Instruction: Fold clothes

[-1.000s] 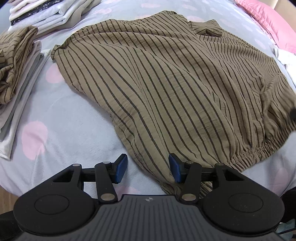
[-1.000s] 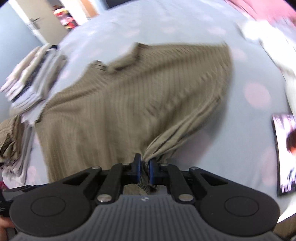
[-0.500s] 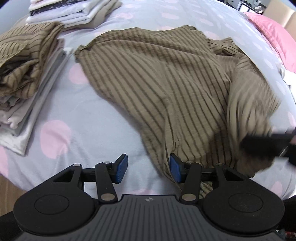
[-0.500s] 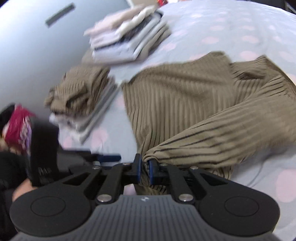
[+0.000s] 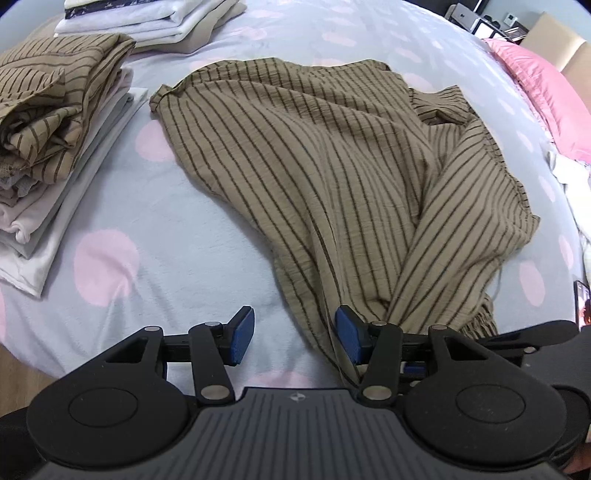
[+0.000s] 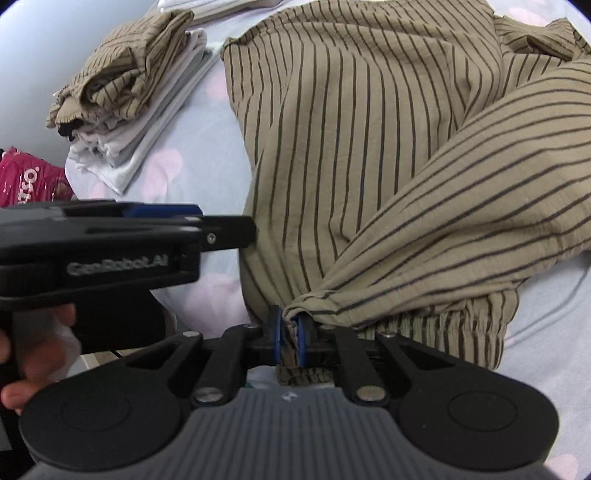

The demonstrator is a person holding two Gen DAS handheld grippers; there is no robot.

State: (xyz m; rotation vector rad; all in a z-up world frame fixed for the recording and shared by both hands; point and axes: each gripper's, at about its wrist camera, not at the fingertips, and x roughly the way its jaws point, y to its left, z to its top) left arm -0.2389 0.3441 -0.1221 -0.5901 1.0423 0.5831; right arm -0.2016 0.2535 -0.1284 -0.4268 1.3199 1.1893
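Note:
A tan striped garment (image 5: 314, 166) lies spread on the bed, its right side folded over toward the near left; it fills the right wrist view (image 6: 369, 129). My left gripper (image 5: 293, 338) is open and empty at the garment's near left edge, which lies between its blue pads (image 5: 242, 334). My right gripper (image 6: 290, 334) is shut on a bunched corner of the garment by its gathered hem, just right of my left gripper (image 6: 122, 236). The right gripper's body shows at the right edge of the left wrist view (image 5: 524, 338).
A stack of folded clothes (image 5: 48, 129) topped by a striped piece sits at the left; it also shows in the right wrist view (image 6: 125, 81). A second folded pile (image 5: 147, 18) lies at the back. A pink pillow (image 5: 546, 85) is far right. The bed's near edge (image 5: 22, 354) is close.
My right gripper has carried the garment's right hem corner across to the left, folding the right side over, and now sits beside my left gripper. The left gripper stayed open.

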